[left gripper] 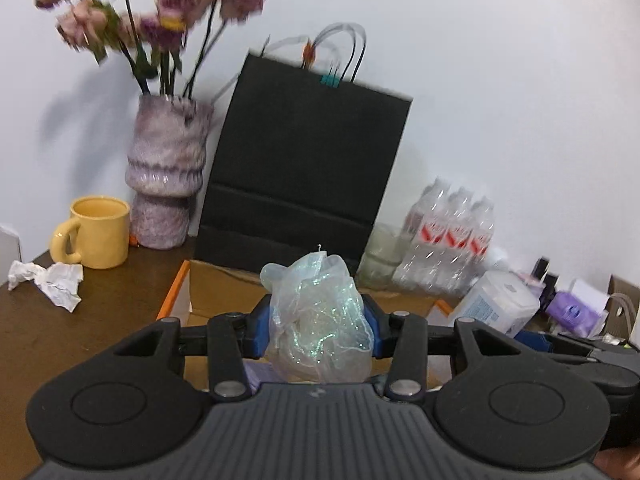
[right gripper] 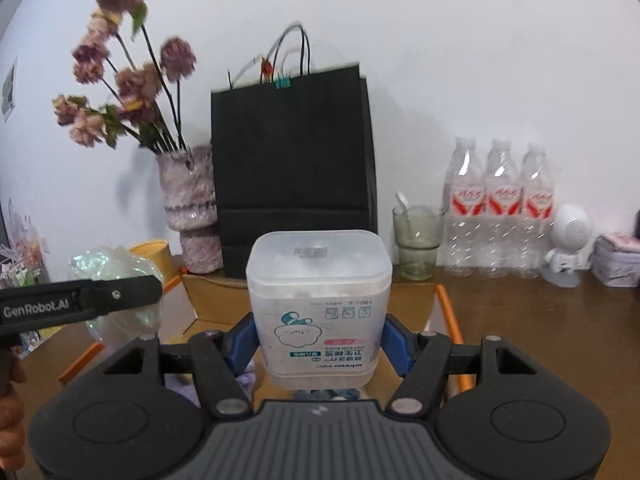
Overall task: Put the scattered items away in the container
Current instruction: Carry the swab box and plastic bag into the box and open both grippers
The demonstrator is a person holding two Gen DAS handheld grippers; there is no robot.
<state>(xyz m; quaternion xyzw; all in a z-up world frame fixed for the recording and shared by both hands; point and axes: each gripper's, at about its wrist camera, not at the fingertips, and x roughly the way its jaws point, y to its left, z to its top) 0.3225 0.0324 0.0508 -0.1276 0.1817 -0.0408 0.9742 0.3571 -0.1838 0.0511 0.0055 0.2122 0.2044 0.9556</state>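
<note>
Both loads are up and over the box — the left tongs are clamped on a crumpled iridescent bag, blue pads pressing it from either side, and the right tongs are clamped on an upside-down cotton bud tub, its label reading inverted. Just beneath and ahead of both sits the open cardboard box with its orange-edged flaps; something purple lies inside, too hidden to name. In the right wrist view the left tongs come in at nine o'clock with the bag gleaming behind them. So this looks like the carry-and-drop step: two items are held above the container, neither released. The next move, I'd judge, calls for lowering each load inside the walls and spreading the pads — the bag is light and may cling, the tub is rigid and should drop cleanly. On the bench at nine o'clock in the left wrist view, crumpled paper lies unclaimed, beside a yellow mug. Farther back: a vase of dried flowers, a black paper bag against the wall, and water bottles at two o'clock.
</note>
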